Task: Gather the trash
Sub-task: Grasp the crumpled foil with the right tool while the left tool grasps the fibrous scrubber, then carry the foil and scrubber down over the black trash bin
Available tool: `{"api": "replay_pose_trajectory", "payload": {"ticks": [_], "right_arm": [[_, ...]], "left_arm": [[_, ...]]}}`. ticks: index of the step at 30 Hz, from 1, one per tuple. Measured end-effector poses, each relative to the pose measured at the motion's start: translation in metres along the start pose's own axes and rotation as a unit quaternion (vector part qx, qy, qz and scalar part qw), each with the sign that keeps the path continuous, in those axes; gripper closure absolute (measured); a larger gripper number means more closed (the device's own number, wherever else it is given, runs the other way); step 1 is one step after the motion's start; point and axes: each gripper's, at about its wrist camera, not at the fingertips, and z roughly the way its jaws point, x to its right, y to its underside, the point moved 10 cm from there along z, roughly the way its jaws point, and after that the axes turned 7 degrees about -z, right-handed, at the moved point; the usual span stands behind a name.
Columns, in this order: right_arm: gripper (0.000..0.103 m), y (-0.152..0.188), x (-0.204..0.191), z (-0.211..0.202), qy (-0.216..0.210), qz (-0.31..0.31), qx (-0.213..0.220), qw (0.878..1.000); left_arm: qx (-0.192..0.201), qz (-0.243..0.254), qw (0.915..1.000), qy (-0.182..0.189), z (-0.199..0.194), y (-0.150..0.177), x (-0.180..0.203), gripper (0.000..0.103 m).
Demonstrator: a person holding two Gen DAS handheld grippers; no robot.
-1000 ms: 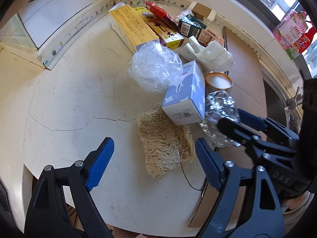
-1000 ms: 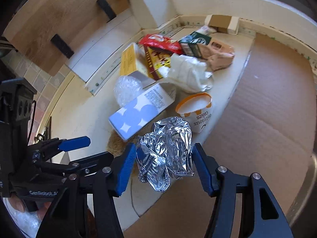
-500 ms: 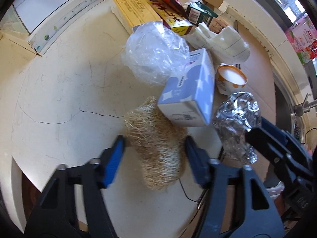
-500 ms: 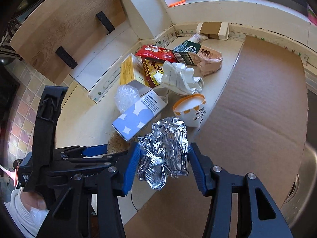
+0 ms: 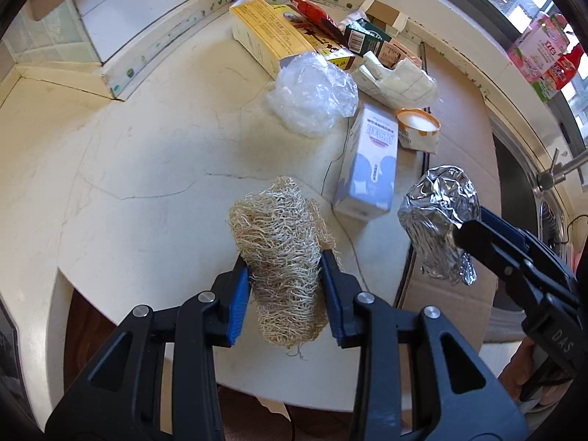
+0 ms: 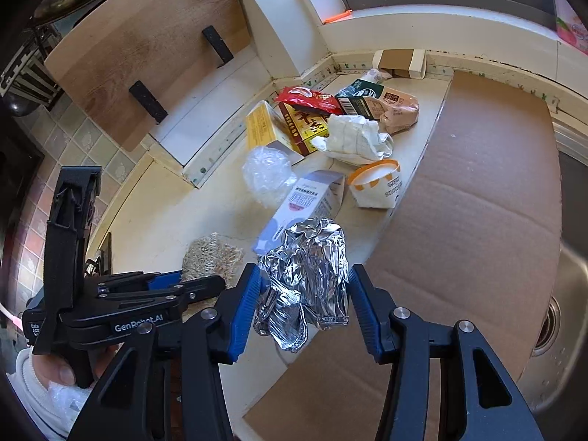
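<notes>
My left gripper (image 5: 284, 294) is shut on a tan loofah scrubber (image 5: 281, 253) and holds it above the cream counter (image 5: 147, 169). My right gripper (image 6: 303, 308) is shut on a crumpled ball of aluminium foil (image 6: 307, 286), lifted over the counter edge. The foil also shows in the left wrist view (image 5: 439, 217), and the loofah in the right wrist view (image 6: 211, 257). More trash lies behind: a pale blue carton (image 5: 371, 161), a clear plastic wad (image 5: 312, 95), a paper cup (image 5: 419, 128), a white cloth (image 5: 397, 81), a yellow box (image 5: 264, 36).
A flat cardboard sheet (image 6: 474, 213) covers the counter on the right, with a steel sink (image 6: 555, 319) beyond it. Snack packets (image 6: 371, 106) lie in the back corner by the wall. A wooden board (image 6: 147, 44) leans at the left.
My left gripper moved onto the loofah, closed on it and lifted it. My right gripper tightened on the foil and raised it off the counter.
</notes>
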Motion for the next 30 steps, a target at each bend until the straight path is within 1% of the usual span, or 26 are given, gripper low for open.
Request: {"api": "replay_pose_trajectory", "payload": {"ticks": [4, 7, 12, 16, 20, 23, 26, 30], "right_arm": [[0.054, 0.012, -0.022, -0.016, 0.006, 0.007, 0.010, 1.000], [0.054, 0.025, -0.047, -0.029, 0.014, 0.009, 0.020, 1.000], [0.054, 0.057, -0.100, -0.047, 0.030, 0.022, 0.034, 0.999], [0.054, 0.088, -0.135, -0.049, 0.041, 0.046, 0.039, 0.997], [0.054, 0.129, -0.169, -0.047, 0.057, 0.064, 0.044, 0.995], [0.054, 0.160, -0.185, -0.043, 0.062, 0.085, 0.041, 0.994], [0.054, 0.197, -0.196, -0.032, 0.067, 0.110, 0.026, 0.991], [0.054, 0.243, -0.196, -0.008, 0.076, 0.138, -0.007, 0.987]], "left_arm": [[0.012, 0.026, 0.9994, 0.019, -0.030, 0.018, -0.014, 0.071], [0.020, 0.054, 0.9977, 0.038, -0.053, 0.036, -0.027, 0.071], [0.022, 0.097, 0.9931, 0.062, -0.082, 0.071, -0.054, 0.071], [0.016, 0.124, 0.9889, 0.081, -0.097, 0.103, -0.081, 0.071], [0.005, 0.146, 0.9849, 0.092, -0.100, 0.139, -0.105, 0.071], [-0.015, 0.160, 0.9825, 0.093, -0.091, 0.166, -0.120, 0.071], [-0.040, 0.162, 0.9809, 0.099, -0.077, 0.191, -0.131, 0.071], [-0.054, 0.177, 0.9782, 0.095, -0.052, 0.219, -0.141, 0.070]]}}
